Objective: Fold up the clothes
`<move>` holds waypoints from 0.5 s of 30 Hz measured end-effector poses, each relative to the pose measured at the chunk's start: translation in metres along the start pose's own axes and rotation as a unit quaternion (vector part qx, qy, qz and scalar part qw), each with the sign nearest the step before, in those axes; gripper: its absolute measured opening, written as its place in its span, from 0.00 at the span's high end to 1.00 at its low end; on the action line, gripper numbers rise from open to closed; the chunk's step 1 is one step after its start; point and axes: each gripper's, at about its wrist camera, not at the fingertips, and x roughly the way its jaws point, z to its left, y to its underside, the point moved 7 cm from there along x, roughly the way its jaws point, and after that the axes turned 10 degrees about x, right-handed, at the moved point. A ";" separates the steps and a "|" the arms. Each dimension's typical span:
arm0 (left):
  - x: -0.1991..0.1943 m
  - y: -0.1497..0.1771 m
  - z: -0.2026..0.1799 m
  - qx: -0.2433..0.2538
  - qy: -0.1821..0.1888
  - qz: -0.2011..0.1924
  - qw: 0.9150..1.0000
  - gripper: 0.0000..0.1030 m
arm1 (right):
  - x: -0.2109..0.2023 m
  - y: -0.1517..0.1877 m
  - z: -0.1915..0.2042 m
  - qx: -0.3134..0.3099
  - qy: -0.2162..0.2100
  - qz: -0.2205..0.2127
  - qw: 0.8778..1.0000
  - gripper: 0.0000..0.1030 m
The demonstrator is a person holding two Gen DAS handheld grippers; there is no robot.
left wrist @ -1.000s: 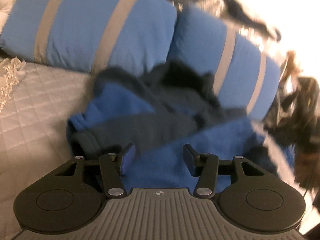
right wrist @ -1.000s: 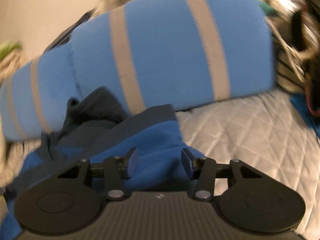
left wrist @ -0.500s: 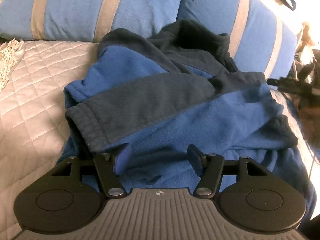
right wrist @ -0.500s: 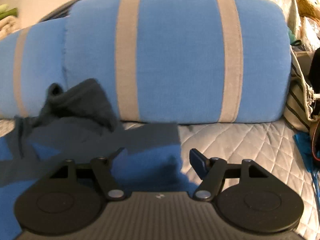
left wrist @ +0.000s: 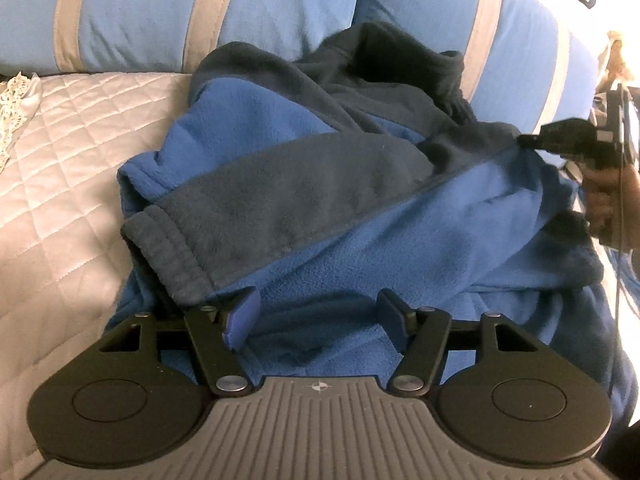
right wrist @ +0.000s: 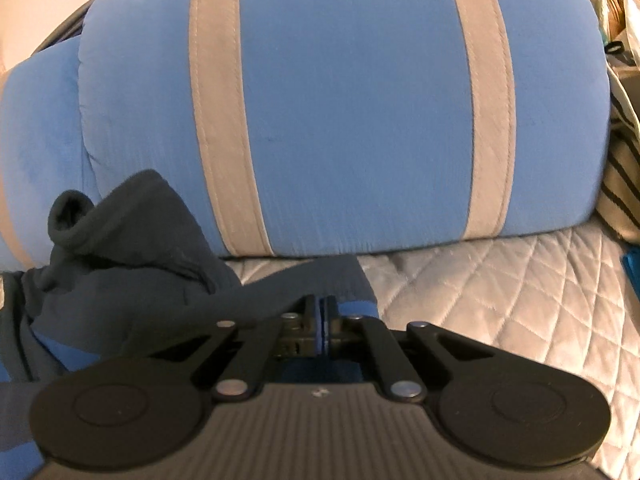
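A blue and navy fleece jacket lies crumpled on the quilted bedspread, its collar against the striped blue pillows at 12 o'clock. The left claw hovers wide apart over the jacket's near hem, gripping nothing. The right claw is pinched closed on the jacket's navy edge, at 3 o'clock of the heap.

Blue pillows with grey stripes at twelve o'clock; quilted grey bedspread at nine; striped bag at three.
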 end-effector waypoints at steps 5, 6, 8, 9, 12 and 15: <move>0.000 0.000 -0.001 -0.002 -0.004 0.005 1.000 0.37 | -0.001 -0.011 0.001 0.020 0.002 -0.015 1.000 1.00; 0.000 0.000 -0.001 -0.002 -0.004 0.006 1.000 0.36 | 0.000 -0.014 0.000 0.024 0.006 -0.018 1.000 1.00; 0.001 0.000 -0.001 -0.003 -0.005 0.008 1.000 0.36 | 0.005 -0.017 -0.002 0.035 0.009 -0.016 0.999 1.00; 0.001 -0.001 -0.001 -0.005 -0.005 0.008 1.000 0.36 | 0.007 -0.017 -0.003 0.039 0.012 -0.015 0.999 1.00; 0.002 -0.002 0.001 -0.015 -0.002 0.009 1.000 0.36 | 0.007 -0.020 -0.005 0.047 0.017 -0.007 0.999 0.88; 0.002 -0.003 0.002 -0.028 0.001 0.011 1.000 0.36 | 0.000 -0.024 -0.012 0.062 0.012 -0.006 0.998 0.43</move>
